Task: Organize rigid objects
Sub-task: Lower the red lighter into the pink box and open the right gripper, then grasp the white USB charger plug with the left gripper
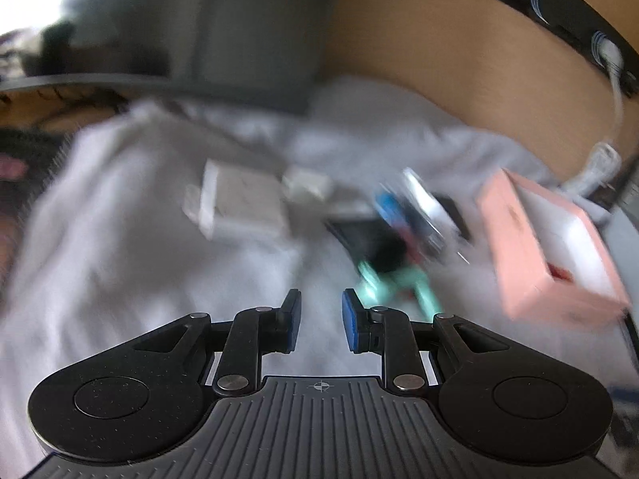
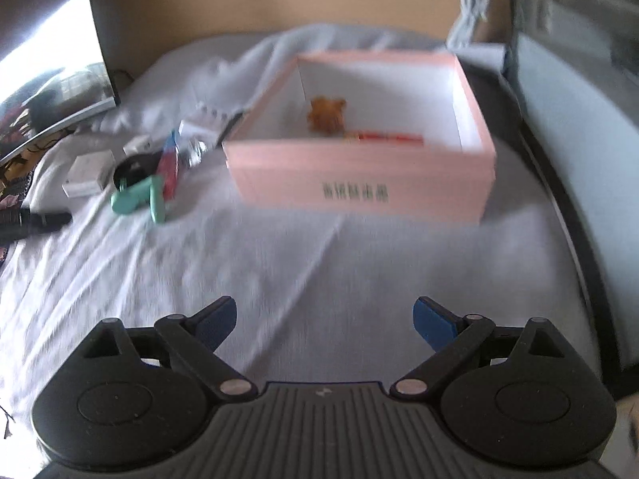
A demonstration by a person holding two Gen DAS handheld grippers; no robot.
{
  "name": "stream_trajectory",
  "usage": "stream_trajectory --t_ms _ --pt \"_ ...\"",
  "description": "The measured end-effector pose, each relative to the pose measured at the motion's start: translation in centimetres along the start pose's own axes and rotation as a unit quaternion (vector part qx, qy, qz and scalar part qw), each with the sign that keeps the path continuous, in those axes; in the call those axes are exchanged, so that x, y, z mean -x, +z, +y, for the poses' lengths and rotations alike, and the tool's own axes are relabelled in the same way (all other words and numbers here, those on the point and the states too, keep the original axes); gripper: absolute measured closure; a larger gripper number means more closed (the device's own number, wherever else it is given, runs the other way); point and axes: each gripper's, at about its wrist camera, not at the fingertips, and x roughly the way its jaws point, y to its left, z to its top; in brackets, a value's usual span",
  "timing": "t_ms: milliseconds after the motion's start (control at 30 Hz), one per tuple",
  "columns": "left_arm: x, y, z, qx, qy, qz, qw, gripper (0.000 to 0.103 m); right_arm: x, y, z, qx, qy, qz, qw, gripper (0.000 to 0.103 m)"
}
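Right wrist view shows the right gripper [image 2: 324, 319] spread wide and empty, the pink box [image 2: 359, 183] ahead on the sheet. Left gripper [image 1: 321, 319], narrowly parted, holds nothing. Beside the box lies a mint green toy [image 2: 139, 197]: probably light, stiff, smooth plastic, best pinched across its thicker middle.

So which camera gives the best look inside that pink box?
The right wrist view: the pink box faces it, showing an orange toy inside. The left wrist view shows the box blurred at the edge, its contents mostly hidden.

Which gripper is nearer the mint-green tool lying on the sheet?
Left. The left gripper hovers just short of the mint-green tool, which lies beside its fingertip. The right gripper is farther back, with the tool up the sheet on its left.
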Motion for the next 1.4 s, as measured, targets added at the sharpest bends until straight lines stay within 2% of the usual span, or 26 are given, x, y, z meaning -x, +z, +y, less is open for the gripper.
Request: stream_trajectory --t_ms 100,200,333,467,533,600,700,733,833,900,967,1100,1200,1333,1400 --pt "-0.8 2.4 1.7 0.013 0.035 -0.024 0.9990 0.079 0.1 -0.9 0.0 -0.001 -0.005 0.006 1.000 0.007" --pt "-2.0 4.7 3.2 0.025 0.052 -0.026 0.9980 0.079 -0.1 -1.2 -0.5 -0.012 -0.005 0.016 1.000 0.007" --pt "-3.8 6.6 3.7 -0.013 0.043 -0.022 0.9988 0.079 0.0 -1.5 -0.4 -0.008 -0.007 0.010 1.000 0.006" --pt "-5.5 7.9 3.8 -0.067 0.035 -0.003 0.9971 0.078 -0.5 -1.6 0.3 0.016 -0.010 0.017 1.000 0.000" --pt "-5.6 8.2 3.5 -0.073 0.007 0.006 0.9973 0.078 -0.6 -1.8 0.8 0.035 -0.020 0.018 0.999 0.000" --pt "-6.2 8.7 3.0 -0.055 -0.015 0.015 0.9982 0.078 -0.7 -2.0 1.3 0.053 -0.028 0.018 0.998 0.000" --pt "-7.9 9.6 1.9 -0.028 -0.026 0.021 0.9991 0.078 -0.8 -2.2 1.4 0.054 -0.036 0.015 0.998 0.000" --pt "-8.6 9.8 1.4 -0.025 -0.022 0.023 0.9992 0.078 -0.8 -2.1 1.5 0.049 -0.039 0.014 0.998 0.000" --pt "-11.2 10.4 0.3 -0.004 0.023 0.038 0.9990 0.077 -1.0 -2.0 1.7 0.042 -0.051 0.016 0.998 0.000" --pt "-12.8 10.6 0.4 0.049 0.033 0.068 0.9960 0.077 -1.2 -1.8 1.9 0.041 -0.057 0.020 0.997 0.000" --pt "-14.2 10.6 0.8 0.107 0.015 0.090 0.9901 0.077 -1.3 -1.7 1.9 0.039 -0.058 0.023 0.997 0.000" --pt "-15.9 11.3 0.8 0.158 0.029 0.088 0.9832 0.077 -1.2 -2.0 1.9 0.040 -0.057 0.020 0.997 0.000" --pt "-17.0 11.7 0.3 0.163 0.053 0.083 0.9818 0.077 -1.2 -2.0 2.0 0.039 -0.058 0.020 0.997 0.000" --pt "-18.1 11.6 -0.8 0.139 0.080 0.065 0.9849 0.061 -1.1 -2.1 2.0 0.040 -0.059 0.016 0.997 0.000" --pt "-18.5 11.4 -1.3 0.123 0.078 0.063 0.9873 0.055 -1.1 -2.1 1.9 0.042 -0.058 0.014 0.997 0.000"
